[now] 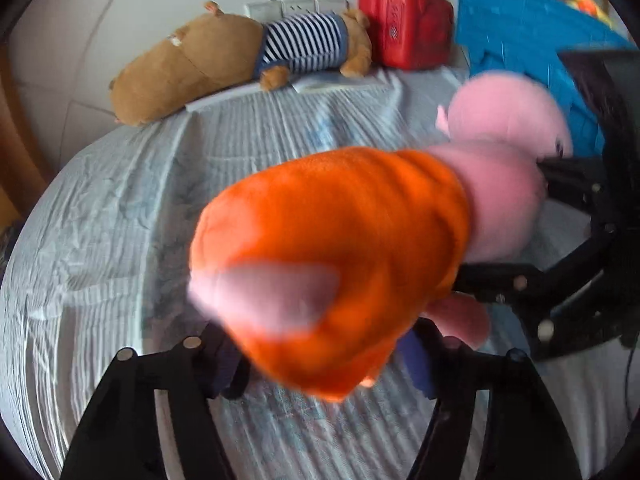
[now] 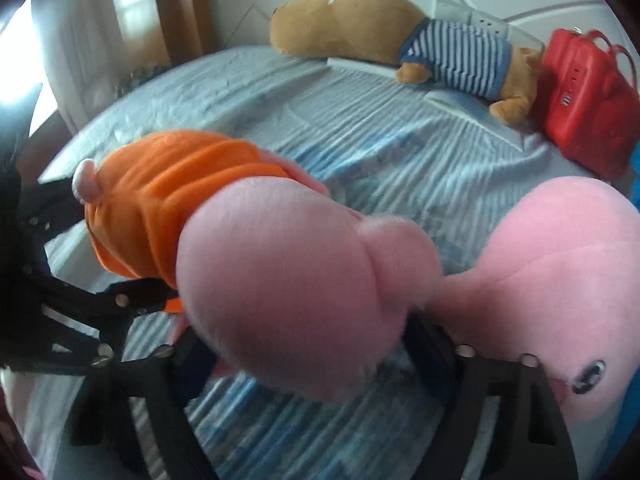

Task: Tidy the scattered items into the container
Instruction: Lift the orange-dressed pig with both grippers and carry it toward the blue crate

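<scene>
A pink pig plush (image 1: 500, 200) in an orange dress (image 1: 340, 240) is held above the striped bed between both grippers. My left gripper (image 1: 324, 364) is shut on the orange dress end. My right gripper (image 2: 308, 356) is shut on the pink neck and body (image 2: 288, 280); its head (image 2: 560, 280) hangs to the right. The right gripper also shows in the left wrist view (image 1: 520, 240), and the left gripper shows in the right wrist view (image 2: 132, 292). A blue container (image 1: 528, 40) stands at the far right of the bed.
A brown plush in a striped shirt (image 1: 224, 56) lies at the head of the bed (image 1: 100, 208), also seen in the right wrist view (image 2: 400, 36). A red bag (image 1: 404, 20) stands beside it. A white headboard and wall are behind.
</scene>
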{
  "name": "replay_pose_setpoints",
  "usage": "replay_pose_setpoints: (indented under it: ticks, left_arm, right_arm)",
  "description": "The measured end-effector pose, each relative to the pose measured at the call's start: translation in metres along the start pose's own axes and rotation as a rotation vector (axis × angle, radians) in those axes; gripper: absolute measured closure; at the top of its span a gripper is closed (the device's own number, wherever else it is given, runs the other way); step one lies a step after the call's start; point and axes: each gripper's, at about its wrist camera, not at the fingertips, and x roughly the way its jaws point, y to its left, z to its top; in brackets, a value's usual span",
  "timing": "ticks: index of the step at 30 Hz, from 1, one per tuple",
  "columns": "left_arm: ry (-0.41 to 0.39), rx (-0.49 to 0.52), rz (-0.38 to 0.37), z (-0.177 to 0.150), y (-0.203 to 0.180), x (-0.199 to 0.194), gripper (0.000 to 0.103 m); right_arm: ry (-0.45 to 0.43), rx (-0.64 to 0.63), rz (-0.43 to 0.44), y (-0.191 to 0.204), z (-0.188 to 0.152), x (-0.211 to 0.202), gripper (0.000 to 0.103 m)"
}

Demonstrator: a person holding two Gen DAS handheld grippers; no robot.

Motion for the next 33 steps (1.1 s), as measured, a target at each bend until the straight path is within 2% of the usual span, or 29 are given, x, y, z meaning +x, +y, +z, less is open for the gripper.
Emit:
replay_pose_setpoints:
  ticks: [10, 15, 25, 33]
  left_arm:
    - [-0.090, 0.029, 0.034, 0.006, -0.014, -0.061, 0.036]
    - [-0.114, 0.024, 0.013, 0.005, -0.027, -0.086, 0.036]
    - [-0.145, 0.060, -0.002, -0.012, -0.084, -0.127, 0.036]
    - [-0.161, 0.075, 0.010, -0.036, -0.163, -0.165, 0.036]
  right_arm:
    - [-0.116, -0.034, -0.009, 0.016, 0.004, -0.063, 0.024]
    - [-0.146, -0.015, -0.023, 0.019, -0.003, -0.094, 0.024]
    - [-0.185, 0.014, -0.044, 0.013, -0.052, -0.159, 0.024]
    - [-0.216, 0.010, -0.052, -0.006, -0.111, -0.217, 0.024]
